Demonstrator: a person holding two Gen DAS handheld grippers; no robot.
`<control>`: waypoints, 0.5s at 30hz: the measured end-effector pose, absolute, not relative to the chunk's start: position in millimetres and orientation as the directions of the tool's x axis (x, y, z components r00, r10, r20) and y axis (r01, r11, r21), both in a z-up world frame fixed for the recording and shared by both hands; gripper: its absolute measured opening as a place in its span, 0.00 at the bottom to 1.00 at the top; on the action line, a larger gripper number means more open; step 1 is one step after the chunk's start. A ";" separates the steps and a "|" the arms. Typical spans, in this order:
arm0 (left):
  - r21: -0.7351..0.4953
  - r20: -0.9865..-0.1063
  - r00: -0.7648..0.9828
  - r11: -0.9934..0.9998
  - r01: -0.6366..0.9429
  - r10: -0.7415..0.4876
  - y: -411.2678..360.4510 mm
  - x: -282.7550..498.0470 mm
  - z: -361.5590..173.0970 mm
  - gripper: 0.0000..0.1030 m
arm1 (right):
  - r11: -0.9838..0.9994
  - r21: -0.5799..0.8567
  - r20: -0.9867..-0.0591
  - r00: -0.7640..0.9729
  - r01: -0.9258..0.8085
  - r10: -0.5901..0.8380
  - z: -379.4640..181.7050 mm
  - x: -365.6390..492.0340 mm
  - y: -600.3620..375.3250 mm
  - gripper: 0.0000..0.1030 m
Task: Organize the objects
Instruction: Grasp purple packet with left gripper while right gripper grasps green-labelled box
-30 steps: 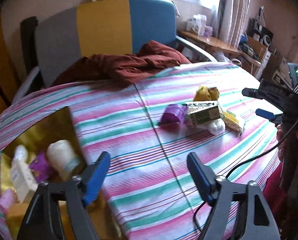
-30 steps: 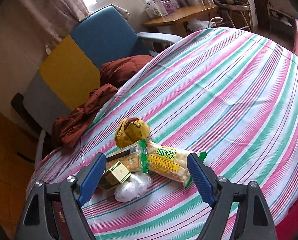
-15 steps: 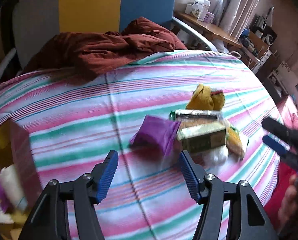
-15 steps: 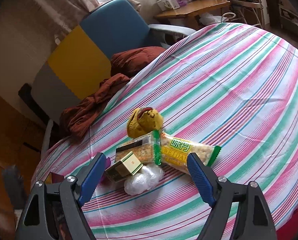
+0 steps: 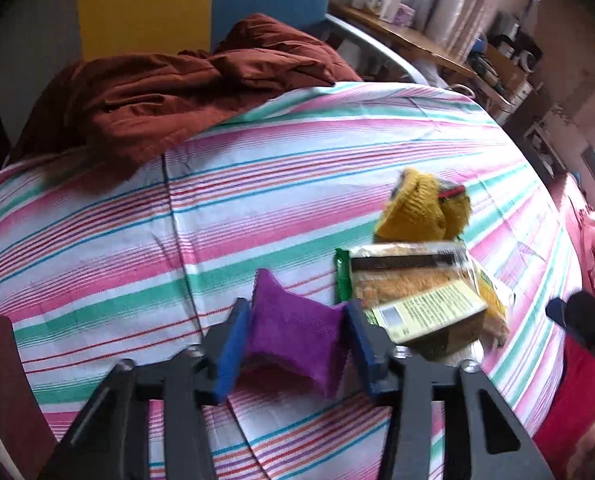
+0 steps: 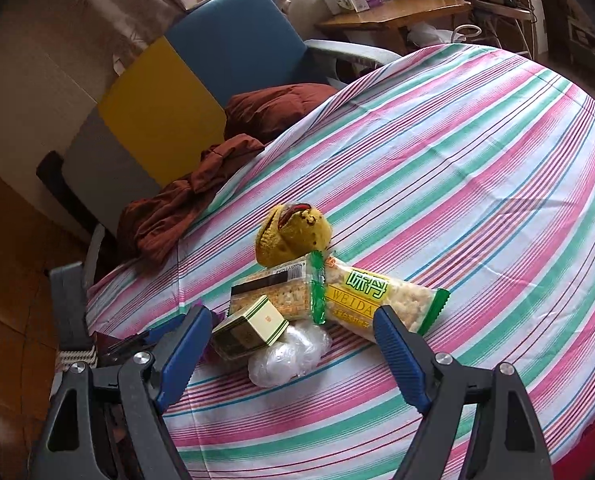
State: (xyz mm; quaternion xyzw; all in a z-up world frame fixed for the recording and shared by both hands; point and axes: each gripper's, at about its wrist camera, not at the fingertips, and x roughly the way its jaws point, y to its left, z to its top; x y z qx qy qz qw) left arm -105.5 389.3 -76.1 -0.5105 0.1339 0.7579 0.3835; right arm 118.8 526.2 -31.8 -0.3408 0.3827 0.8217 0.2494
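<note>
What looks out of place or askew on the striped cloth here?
The small green box sits tilted, propped on a crumpled clear plastic bag and leaning against the cracker pack. The items are heaped, not laid flat. The left gripper has its jaws closed around the purple pouch.

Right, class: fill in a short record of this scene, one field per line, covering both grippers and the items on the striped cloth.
left gripper: closed around purple pouch
right gripper: open, holding nothing
pile: yellow knitted item, cracker pack, WEIDAN snack bag, small green box, clear plastic wad
surface: striped cloth
</note>
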 end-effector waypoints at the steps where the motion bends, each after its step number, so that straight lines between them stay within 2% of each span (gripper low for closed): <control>1: -0.192 -0.872 -0.187 -0.668 -0.719 0.452 386.5 -102.5 -76.2 0.43 | -0.587 0.452 -0.753 -0.640 -0.671 0.152 -31.8 117.7 525.9 0.82; 15: -0.196 -0.852 -0.226 -0.687 -0.700 0.473 343.9 -60.0 -64.4 0.41 | -0.654 0.401 -0.785 -0.608 -0.642 0.115 -41.8 97.0 520.4 0.82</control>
